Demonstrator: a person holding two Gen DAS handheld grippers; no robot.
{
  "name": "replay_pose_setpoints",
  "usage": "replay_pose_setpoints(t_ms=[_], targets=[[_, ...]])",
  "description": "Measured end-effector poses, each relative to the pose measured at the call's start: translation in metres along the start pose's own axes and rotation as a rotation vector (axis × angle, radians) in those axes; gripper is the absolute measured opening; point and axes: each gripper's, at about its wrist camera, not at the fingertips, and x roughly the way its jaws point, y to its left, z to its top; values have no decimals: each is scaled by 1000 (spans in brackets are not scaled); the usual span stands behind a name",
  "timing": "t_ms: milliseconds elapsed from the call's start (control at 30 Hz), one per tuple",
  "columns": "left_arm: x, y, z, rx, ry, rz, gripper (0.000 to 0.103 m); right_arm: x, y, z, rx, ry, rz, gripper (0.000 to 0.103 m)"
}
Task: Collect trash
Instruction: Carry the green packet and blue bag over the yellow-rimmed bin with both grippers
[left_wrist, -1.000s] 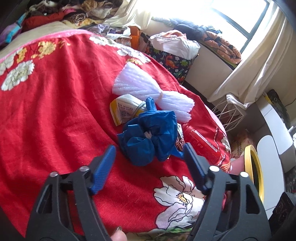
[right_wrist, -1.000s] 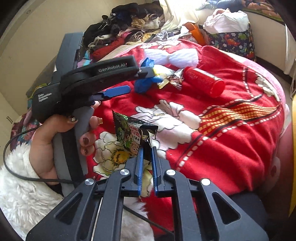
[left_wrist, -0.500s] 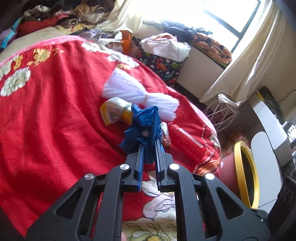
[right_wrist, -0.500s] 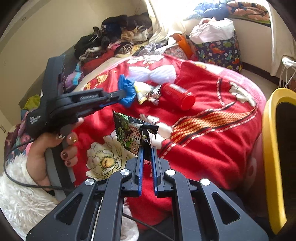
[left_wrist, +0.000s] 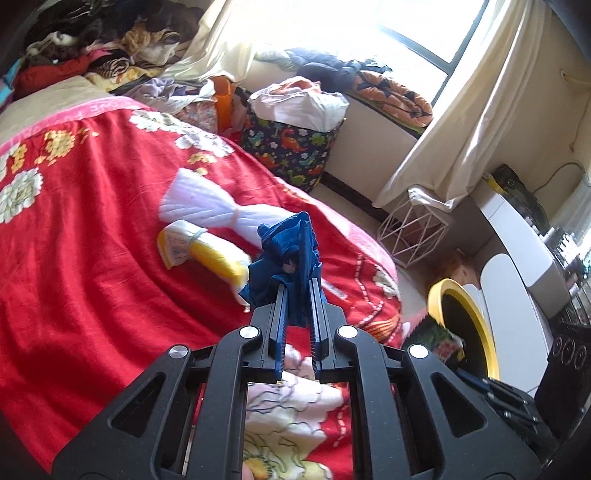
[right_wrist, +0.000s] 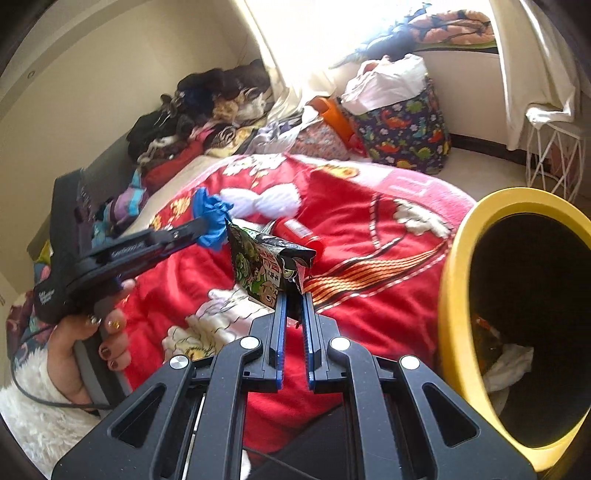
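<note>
My left gripper (left_wrist: 298, 286) is shut on a crumpled blue plastic bag (left_wrist: 286, 251) and holds it above the red blanket (left_wrist: 92, 258); the bag also shows in the right wrist view (right_wrist: 208, 218). My right gripper (right_wrist: 293, 295) is shut on a green and black snack wrapper (right_wrist: 264, 267), held up left of the yellow bin (right_wrist: 452, 295), which has trash inside. The bin also shows in the left wrist view (left_wrist: 476, 317). On the blanket lie a white tied bundle (left_wrist: 218, 206), a yellow packet (left_wrist: 199, 251) and a red can (right_wrist: 299, 232).
A dinosaur-print bag (left_wrist: 295, 147) stuffed with white cloth stands by the window wall. A white wire basket (left_wrist: 413, 232) stands under the curtain. Clothes are piled at the head of the bed (right_wrist: 207, 107). White furniture (left_wrist: 517, 236) stands behind the bin.
My left gripper closed on the blue bag and lifted it off the blanket. My right gripper carried the wrapper to the right, bringing the yellow bin close.
</note>
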Motion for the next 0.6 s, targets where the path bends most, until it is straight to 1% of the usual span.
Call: replay_pose_setpoints(t_ms=[333,600], targets=[[-1,-42,-7,83,6,-63,6,-27,-31,7,57,-74,-73,8],[-1,-65,-12,134,16,-97,6,-47,-63,13,122,-128,-112,8]])
